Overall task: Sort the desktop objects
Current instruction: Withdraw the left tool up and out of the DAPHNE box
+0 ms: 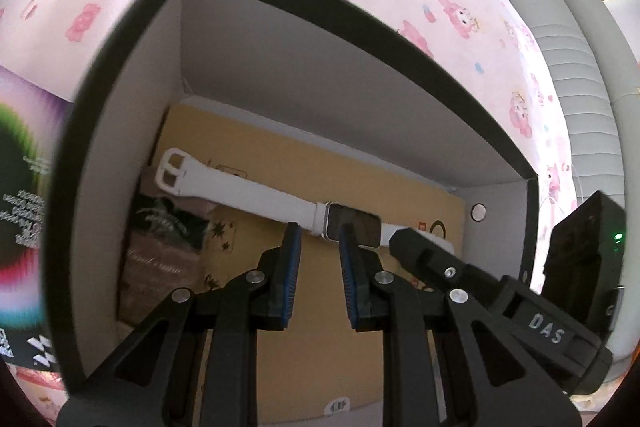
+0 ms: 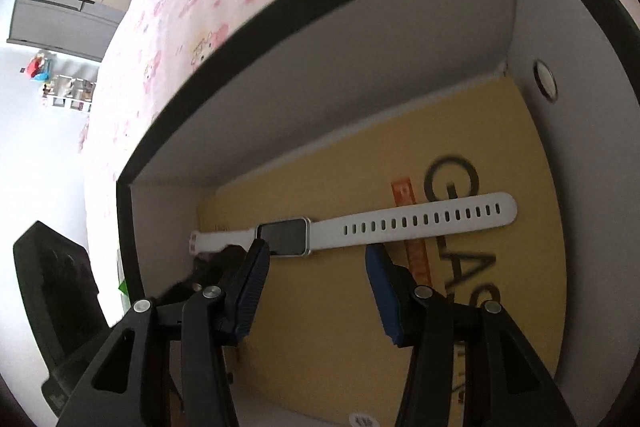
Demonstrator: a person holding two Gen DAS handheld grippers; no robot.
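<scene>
Both hand-held grippers, left (image 1: 319, 233) marked "DAS" and right (image 2: 316, 253), hang released over the white watch (image 2: 352, 227).

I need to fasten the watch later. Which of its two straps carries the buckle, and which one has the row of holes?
The strap ending in the buckle lies beyond the left tool. The strap with holes stretches past the right tool, towards the box wall with the round hole.

We see two grippers built alike — the left gripper (image 1: 319, 233) and the right gripper (image 2: 316, 253) both have black angular linkage arms with silver round pivot screws and blue ribbed finger pads (image 1: 294, 251). At lower right of the left wrist view, a black body carries white "DAS" lettering.
</scene>
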